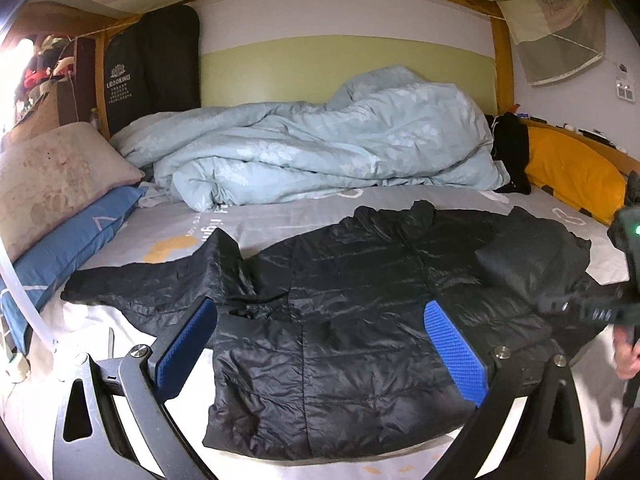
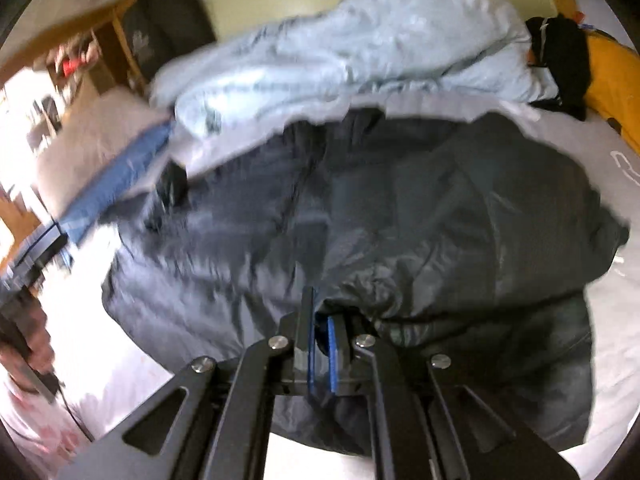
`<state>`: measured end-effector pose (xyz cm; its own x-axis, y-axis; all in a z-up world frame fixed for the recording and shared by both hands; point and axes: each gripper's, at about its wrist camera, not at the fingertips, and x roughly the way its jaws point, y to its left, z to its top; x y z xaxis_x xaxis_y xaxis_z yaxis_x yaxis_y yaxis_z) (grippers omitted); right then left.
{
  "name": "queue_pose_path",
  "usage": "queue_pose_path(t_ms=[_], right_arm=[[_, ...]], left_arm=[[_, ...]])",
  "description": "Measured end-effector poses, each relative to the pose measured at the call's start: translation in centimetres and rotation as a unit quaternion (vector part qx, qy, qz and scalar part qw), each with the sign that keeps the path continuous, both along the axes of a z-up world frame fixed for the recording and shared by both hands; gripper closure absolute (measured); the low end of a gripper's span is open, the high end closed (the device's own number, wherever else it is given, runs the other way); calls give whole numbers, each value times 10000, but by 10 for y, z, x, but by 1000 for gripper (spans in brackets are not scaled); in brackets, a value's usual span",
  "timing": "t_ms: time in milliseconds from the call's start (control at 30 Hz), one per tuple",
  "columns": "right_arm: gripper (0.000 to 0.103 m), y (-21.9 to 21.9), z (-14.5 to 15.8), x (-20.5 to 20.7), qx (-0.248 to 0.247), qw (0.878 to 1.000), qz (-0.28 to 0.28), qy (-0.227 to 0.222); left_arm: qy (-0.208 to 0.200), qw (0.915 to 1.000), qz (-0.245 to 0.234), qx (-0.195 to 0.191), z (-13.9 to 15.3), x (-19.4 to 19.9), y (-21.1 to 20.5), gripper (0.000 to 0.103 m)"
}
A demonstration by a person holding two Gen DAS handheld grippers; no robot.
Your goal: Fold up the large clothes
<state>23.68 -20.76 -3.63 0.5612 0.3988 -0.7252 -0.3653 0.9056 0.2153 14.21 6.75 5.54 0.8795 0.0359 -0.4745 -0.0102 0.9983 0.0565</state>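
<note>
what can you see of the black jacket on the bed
The black jacket is a shiny, quilted, puffy coat lying spread on the grey bedsheet, zip running up the middle. One sleeve stretches toward the blue pillow; the other side is folded over. The right hand-held gripper pinches its fabric; the left hand-held gripper hovers open.

I am working in a home bedroom. I see a wooden-framed bed [image 1: 505, 64], a rumpled duvet [image 1: 320, 140] and pillows [image 1: 56, 176].
</note>
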Motion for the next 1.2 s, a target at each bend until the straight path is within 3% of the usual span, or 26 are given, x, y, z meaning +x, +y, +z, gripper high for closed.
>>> queue_pose_path(t_ms=[100, 200, 367, 500, 567, 733, 967, 1100, 1167, 1200], right_arm=[[92, -1, 5, -4, -135, 9999, 38, -100], [57, -12, 20, -9, 47, 9996, -102, -268], [44, -35, 48, -14, 142, 9955, -683, -647], [38, -75, 59, -8, 483, 9896, -1239, -546], [37, -96, 64, -5, 539, 9830, -1640, -620], [23, -141, 60, 10, 483, 9679, -2363, -709], [22, -167, 13, 41, 937, 9623, -2534, 331], [22, -167, 4, 43, 1278, 9586, -2493, 519], [32, -165, 7, 42, 1345, 9607, -2408, 304], [50, -163, 7, 42, 1297, 9626, -2367, 249]], left_arm=[[14, 10000, -3, 36, -2, 2, -3, 0], [21, 10000, 22, 84, -3, 3, -4, 0], [80, 9999, 33, 95, -7, 5, -5, 0], [82, 9999, 36, 99, -8, 5, -5, 0], [103, 9999, 39, 94, -9, 6, -4, 0], [164, 9998, 32, 64, -14, 9, -3, 0], [176, 9998, 6, 49, -14, 9, -2, 0], [109, 9999, -23, 97, -13, 7, -4, 0], [90, 9999, -24, 86, -12, 6, -5, 0], [95, 9999, -34, 56, -12, 6, -5, 0]])
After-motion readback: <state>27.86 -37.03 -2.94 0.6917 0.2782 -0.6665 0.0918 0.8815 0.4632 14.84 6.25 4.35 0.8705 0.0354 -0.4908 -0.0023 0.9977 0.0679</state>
